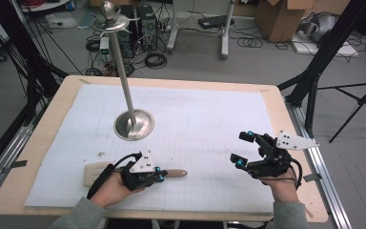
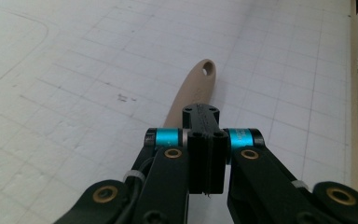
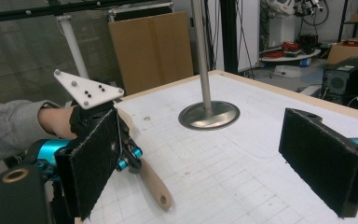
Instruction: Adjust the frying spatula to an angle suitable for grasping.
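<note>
A pale wooden spatula (image 1: 175, 173) lies along the white grid mat (image 1: 205, 114) near the front edge, its broad blade (image 1: 93, 171) pointing left. My left gripper (image 1: 159, 175) is shut on its handle. In the left gripper view the handle (image 2: 198, 84) with its hang hole sticks out past the closed jaws of the left gripper (image 2: 201, 112). My right gripper (image 1: 243, 148) is held open at the front right with nothing between its pads (image 3: 324, 158). The right gripper view shows the left gripper (image 3: 128, 158) and the spatula handle (image 3: 154, 184) beyond.
A tall metal stand with a round base (image 1: 133, 125) rises from the mat's left-centre, topped by a small dish and ball (image 1: 109, 19). Its base (image 3: 209, 114) also appears in the right gripper view. Tripods, cables and boxes surround the wooden table (image 1: 286, 157).
</note>
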